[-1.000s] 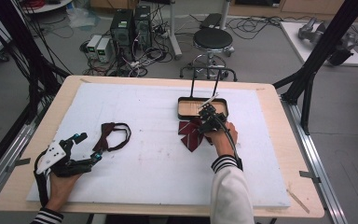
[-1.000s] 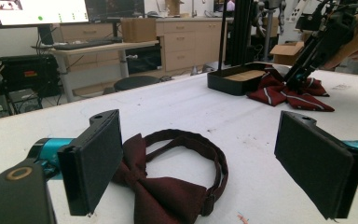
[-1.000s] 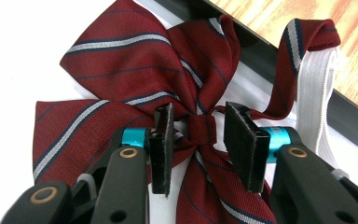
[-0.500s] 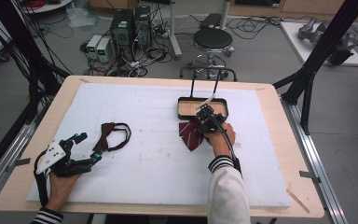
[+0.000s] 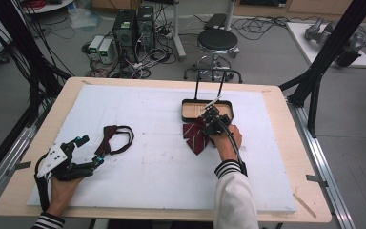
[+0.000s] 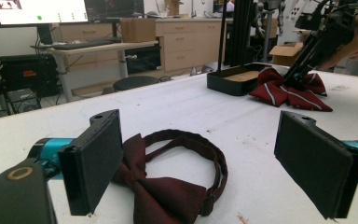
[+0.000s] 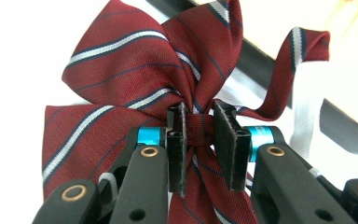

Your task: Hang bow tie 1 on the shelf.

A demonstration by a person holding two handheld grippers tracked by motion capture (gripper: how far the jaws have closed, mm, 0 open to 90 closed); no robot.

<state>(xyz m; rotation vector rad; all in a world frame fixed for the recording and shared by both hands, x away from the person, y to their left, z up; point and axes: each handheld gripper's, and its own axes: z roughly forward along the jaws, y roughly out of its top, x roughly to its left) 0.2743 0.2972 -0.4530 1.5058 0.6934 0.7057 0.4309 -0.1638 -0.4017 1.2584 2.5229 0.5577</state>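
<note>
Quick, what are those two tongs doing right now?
Left tongs: open, holding nothing.
Right tongs: closed on the striped bow tie, at its knot.

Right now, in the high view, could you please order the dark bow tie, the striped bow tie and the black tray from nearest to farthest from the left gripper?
From the left gripper:
1. Dark bow tie, just ahead of its open jaws.
2. Striped bow tie, mid-table, clamped in the right gripper.
3. Black tray, just behind the striped tie.
</note>
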